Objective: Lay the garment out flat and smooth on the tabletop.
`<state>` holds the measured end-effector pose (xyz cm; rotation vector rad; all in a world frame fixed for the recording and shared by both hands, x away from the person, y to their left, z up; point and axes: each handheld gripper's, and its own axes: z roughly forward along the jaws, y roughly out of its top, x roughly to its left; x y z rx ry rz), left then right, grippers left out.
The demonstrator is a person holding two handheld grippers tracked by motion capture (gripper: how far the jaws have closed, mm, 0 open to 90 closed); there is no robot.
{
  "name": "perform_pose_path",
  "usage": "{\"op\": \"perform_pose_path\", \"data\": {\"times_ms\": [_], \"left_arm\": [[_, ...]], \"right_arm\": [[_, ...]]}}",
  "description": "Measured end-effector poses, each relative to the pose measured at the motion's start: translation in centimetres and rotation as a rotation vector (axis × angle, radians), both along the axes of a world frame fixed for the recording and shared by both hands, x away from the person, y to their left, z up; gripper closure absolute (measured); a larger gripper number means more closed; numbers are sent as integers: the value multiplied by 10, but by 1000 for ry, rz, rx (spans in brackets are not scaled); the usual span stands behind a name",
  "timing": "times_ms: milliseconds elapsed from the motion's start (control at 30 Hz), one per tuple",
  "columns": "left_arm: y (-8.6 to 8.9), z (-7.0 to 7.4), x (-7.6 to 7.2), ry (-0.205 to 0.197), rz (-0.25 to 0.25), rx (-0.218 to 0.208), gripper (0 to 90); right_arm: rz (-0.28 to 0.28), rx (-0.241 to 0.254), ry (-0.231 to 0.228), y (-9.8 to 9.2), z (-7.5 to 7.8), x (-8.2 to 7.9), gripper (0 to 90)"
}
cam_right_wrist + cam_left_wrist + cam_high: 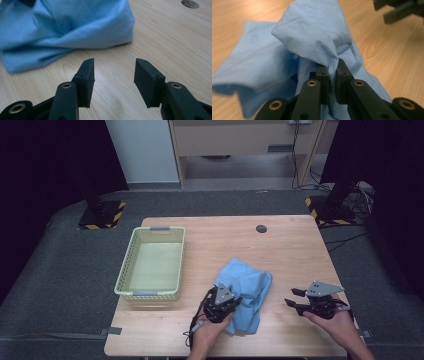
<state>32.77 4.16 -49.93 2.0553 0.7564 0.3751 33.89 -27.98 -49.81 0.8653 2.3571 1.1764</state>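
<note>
Blue crumpled cloth [312,47] rises in a fold pinched between the left gripper [333,75] jaws, ready for lifting; right gripper [113,75] jaws gape empty beside it.

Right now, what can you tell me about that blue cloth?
The blue cloth is thin, soft-looking fabric, crumpled and loosely folded on the wooden table, right of the basket. The left hand-held gripper pinches a raised fold of it, pulling it into a peak. The right hand-held gripper is open beside it, not touching.

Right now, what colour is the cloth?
Plain light blue cloth, clearest in the left gripper view.
</note>
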Motion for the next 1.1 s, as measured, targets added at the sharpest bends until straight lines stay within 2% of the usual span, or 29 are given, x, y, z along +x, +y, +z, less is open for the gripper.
{"op": "perform_pose_path", "data": {"times_ms": [100, 167, 200, 267, 333, 400, 433, 500, 533, 567, 667, 767, 833, 933, 1100], "left_arm": [[-16, -9, 3, 20, -29, 24, 828], [-21, -16, 4, 42, -40, 25, 808], [-22, -19, 5, 54, -48, 31, 780], [-23, -22, 7, 66, -31, 31, 696], [-23, -21, 6, 56, -27, 37, 599], [-22, -15, 2, 66, -16, 10, 503], [-22, -11, -2, 55, -17, 10, 473], [-18, -3, -12, 7, -7, 27, 433], [-16, 0, -17, 2, 5, 20, 417], [-13, 1, -22, 0, 11, 16, 407], [-6, 3, -35, -5, 19, 39, 401], [0, 4, -44, -12, 41, 54, 392], [5, 4, -49, -5, 59, 56, 392], [9, 0, -50, -5, 78, 85, 397], [8, -17, -45, 39, 91, 124, 383]], "right_arm": [[12, 15, 2, 5, 1, -1, 482], [22, 2, -1, 9, 0, -2, 457], [34, 3, -1, 13, -1, -3, 445], [43, 16, 5, 17, 0, -4, 402], [54, 26, 2, 21, 0, -5, 373], [67, 24, -3, 25, 2, -4, 352], [73, 22, -6, 27, 3, -4, 347], [93, 5, -8, 31, 3, -5, 341], [101, -8, -13, 33, 3, -5, 340], [108, -13, -9, 35, 3, -7, 340], [124, -11, -16, 41, 6, -9, 349], [145, -1, -16, 50, 8, -12, 345], [158, -13, -11, 56, 7, -14, 335], [174, -32, -5, 66, 3, -17, 313], [197, -57, 21, 81, -5, -18, 307]]}}
